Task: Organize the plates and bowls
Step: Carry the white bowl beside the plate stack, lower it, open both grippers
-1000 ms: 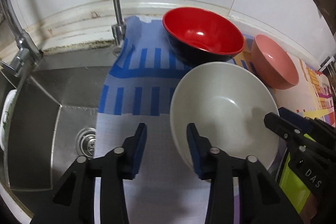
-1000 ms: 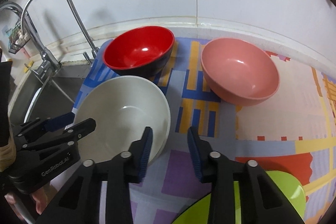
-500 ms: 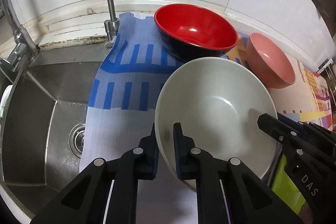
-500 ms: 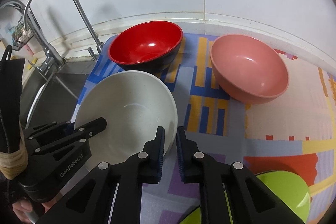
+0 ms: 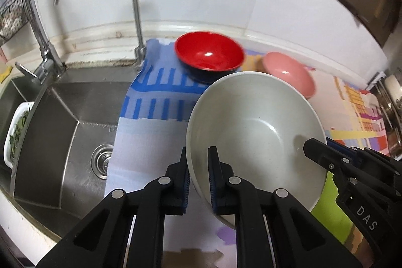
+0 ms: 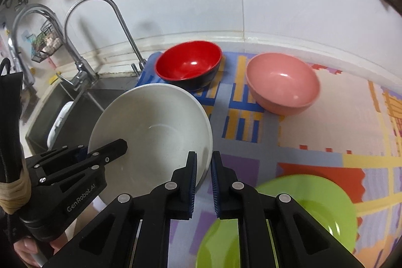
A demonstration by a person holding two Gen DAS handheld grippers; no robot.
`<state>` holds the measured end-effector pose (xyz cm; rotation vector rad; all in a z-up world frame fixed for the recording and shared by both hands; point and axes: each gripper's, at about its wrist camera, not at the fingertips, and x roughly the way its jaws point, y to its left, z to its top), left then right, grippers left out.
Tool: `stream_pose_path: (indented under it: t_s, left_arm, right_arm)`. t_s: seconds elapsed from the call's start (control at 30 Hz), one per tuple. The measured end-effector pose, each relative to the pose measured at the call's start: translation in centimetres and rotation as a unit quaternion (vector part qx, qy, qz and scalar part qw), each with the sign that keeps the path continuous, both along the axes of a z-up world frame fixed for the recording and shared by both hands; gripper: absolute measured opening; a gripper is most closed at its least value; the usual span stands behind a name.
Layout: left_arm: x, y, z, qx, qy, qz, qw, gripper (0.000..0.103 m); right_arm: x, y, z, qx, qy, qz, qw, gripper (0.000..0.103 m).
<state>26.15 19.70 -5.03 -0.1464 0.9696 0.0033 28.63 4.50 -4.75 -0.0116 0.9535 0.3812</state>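
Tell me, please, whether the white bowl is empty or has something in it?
Empty: the white bowl shows only bare inner surface in both wrist views. The left gripper and right gripper pinch its rim.

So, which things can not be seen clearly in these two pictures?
- Green plate: in the right wrist view the right gripper covers its near part; the left view shows only a sliver.
- White bowl: its underside is hidden in both views.
- White dish in the sink: cut by the sink wall; its contents are too small to tell.
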Motion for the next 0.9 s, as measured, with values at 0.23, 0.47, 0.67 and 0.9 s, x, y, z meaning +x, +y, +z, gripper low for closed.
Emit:
stream_pose_path:
  t_s: [0.23, 0.47, 0.67, 0.9]
  left_arm:
    - [-2.0, -4.3, 2.6, -0.007, -0.028, -0.041, 0.9987, 0.016]
    - [-3.1, -11.3, 3.7, -0.009, -0.042, -0.107, 0.9933, 0.017]
    - [-3.6, -18.2, 3.0, -0.008, -0.031, -0.163, 0.9861, 0.018]
    - [-4.1, -26.6, 1.6, 0.003, -0.014, -0.216, 0.9763, 0.02]
  right_arm:
    - [-3.6, -4.0, 3.1, -0.004, -0.035, -0.024, 0.999, 0.013]
    - [-6.3, -9.9, 4.6, -0.022, -0.051, -0.064, 0.996, 0.013]
    - [-8.3, -16.3, 4.5, -0.036, -0.042, -0.109, 0.993, 0.013]
    - [-9.5, -23.8, 3.8, -0.047, -0.026, -0.161, 0.985, 0.013]
